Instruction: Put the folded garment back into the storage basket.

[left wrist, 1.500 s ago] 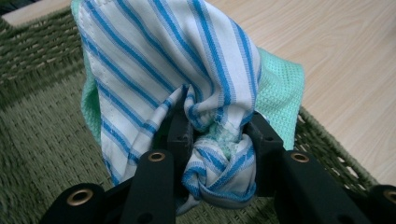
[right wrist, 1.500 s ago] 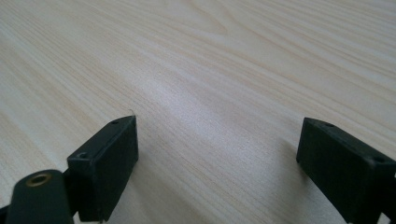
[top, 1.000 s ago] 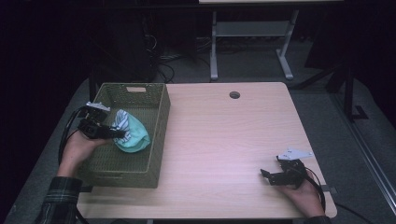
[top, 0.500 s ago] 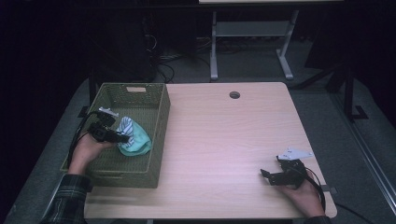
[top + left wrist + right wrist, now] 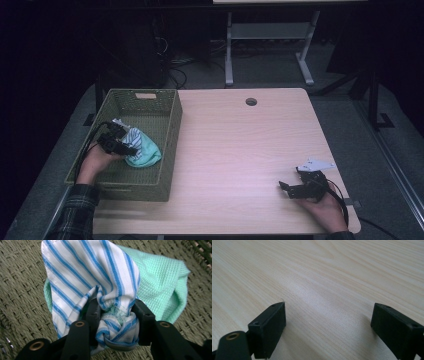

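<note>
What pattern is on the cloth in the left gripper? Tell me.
White with blue stripes, clearest in the left gripper view; a mint green cloth lies under it.

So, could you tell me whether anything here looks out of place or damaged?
Nothing stands out. The striped cloth and green cloth lie bunched in the basket with the left gripper on them. The right gripper rests open on the table. No spill or damage.
</note>
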Motion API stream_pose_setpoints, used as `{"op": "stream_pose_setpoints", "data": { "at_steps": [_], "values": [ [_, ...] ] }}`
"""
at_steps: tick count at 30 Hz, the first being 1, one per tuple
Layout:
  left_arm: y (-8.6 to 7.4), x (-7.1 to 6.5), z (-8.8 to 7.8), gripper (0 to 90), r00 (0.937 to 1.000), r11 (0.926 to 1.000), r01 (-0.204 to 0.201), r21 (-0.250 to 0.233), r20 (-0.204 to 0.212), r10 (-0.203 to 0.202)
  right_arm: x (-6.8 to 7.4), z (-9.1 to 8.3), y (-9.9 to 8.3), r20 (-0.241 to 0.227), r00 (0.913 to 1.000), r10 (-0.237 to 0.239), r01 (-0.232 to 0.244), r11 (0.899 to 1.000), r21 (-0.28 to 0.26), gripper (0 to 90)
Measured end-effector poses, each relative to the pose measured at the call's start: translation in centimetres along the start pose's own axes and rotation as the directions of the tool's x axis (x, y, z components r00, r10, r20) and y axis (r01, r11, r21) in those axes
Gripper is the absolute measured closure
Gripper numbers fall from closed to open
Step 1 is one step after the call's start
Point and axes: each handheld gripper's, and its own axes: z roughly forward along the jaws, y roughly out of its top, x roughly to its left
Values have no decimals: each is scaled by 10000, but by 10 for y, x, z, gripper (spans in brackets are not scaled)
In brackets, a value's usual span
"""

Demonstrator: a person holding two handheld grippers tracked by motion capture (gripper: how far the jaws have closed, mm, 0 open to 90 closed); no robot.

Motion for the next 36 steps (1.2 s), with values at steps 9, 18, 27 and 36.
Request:
{"op": "stream_pose_setpoints", "data": {
  "at_steps": [9, 18, 27, 36],
  "values": [
    [-1, 0, 5, 325, 9996, 10000, -74, 59, -282, 75, 0, 0, 0, -1, 10000, -1, 1, 10000, -1, 122],
    [2, -3, -14, 131, 9991, 9960, 267, -851, -303, -294, 0, 0, 0, -1, 10000, -1, 1, 10000, 1, 122],
    [18, -21, -36, 130, 9997, 9847, 176, -1733, -147, -204, 0, 0, 0, -1, 10000, -4, 4, 10000, 1, 122],
    [33, -44, -49, 130, 9999, 9752, 61, -2214, -71, -79, 0, 0, 0, -22, 10000, -8, 8, 10000, 15, 114]
  ]
}}
